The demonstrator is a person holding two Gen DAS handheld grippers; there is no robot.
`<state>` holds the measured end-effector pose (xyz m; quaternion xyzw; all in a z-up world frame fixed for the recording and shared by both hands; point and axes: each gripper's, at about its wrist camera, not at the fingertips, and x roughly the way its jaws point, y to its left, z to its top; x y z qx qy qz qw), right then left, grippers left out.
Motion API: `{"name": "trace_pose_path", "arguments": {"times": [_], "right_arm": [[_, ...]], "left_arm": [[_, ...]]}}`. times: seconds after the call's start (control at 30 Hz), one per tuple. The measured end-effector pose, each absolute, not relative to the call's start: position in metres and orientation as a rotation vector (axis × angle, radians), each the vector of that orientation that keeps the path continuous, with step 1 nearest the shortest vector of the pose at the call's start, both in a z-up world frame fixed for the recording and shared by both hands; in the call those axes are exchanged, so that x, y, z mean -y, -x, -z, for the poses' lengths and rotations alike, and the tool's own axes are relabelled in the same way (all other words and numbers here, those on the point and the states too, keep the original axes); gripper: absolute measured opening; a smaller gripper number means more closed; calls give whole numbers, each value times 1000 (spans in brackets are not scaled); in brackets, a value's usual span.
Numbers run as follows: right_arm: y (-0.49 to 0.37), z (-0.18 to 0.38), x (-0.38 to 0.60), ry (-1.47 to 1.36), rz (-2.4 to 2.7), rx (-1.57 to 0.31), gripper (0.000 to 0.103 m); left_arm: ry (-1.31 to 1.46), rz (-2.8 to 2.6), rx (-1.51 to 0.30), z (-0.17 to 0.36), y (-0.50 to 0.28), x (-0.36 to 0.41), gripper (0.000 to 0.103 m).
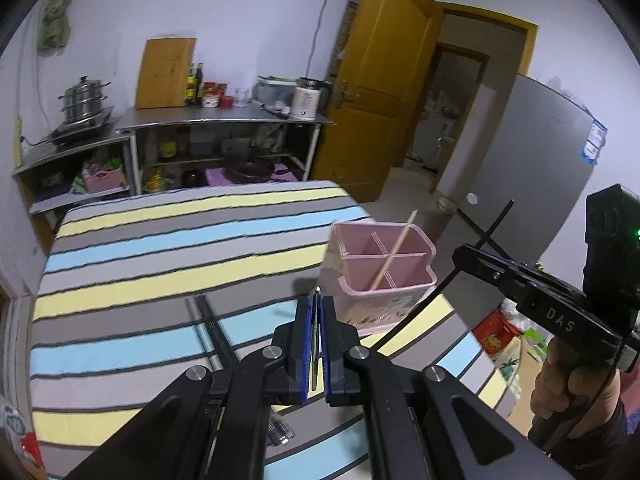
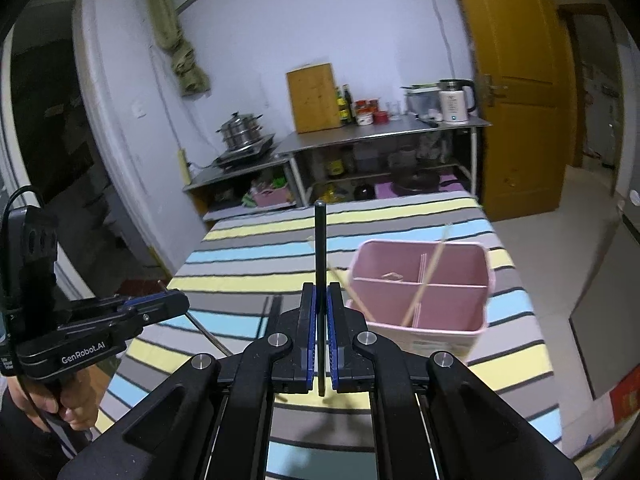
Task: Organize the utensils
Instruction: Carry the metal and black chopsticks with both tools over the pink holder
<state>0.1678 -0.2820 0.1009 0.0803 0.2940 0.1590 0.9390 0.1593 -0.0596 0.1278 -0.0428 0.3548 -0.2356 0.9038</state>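
A pink divided utensil holder [image 1: 384,276] stands on the striped table [image 1: 160,272], with a wooden chopstick [image 1: 394,250] leaning in it. My left gripper [image 1: 317,304] is shut on a thin metal utensil [image 1: 317,336], just left of the holder. My right gripper [image 2: 320,292] is shut on a black chopstick [image 2: 320,248] that points up, left of the holder [image 2: 420,292]. It also shows in the left wrist view [image 1: 468,252] with the black chopstick [image 1: 452,276] slanting beside the holder. A dark chopstick [image 1: 216,332] lies on the cloth.
A steel shelf unit [image 1: 224,120] with pots, bottles and a kettle stands beyond the table's far edge. A yellow door [image 1: 380,80] and a grey fridge [image 1: 528,168] are to the right. The table's right edge drops to the floor with bags.
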Motion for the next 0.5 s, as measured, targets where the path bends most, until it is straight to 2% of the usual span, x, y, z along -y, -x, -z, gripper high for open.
{"name": "trace_pose_path", "arguments": {"times": [0.5], "right_arm": [[-172, -162, 336, -208, -222, -432, 5]], "left_arm": [[122, 558, -628, -191, -205, 108, 4]]}}
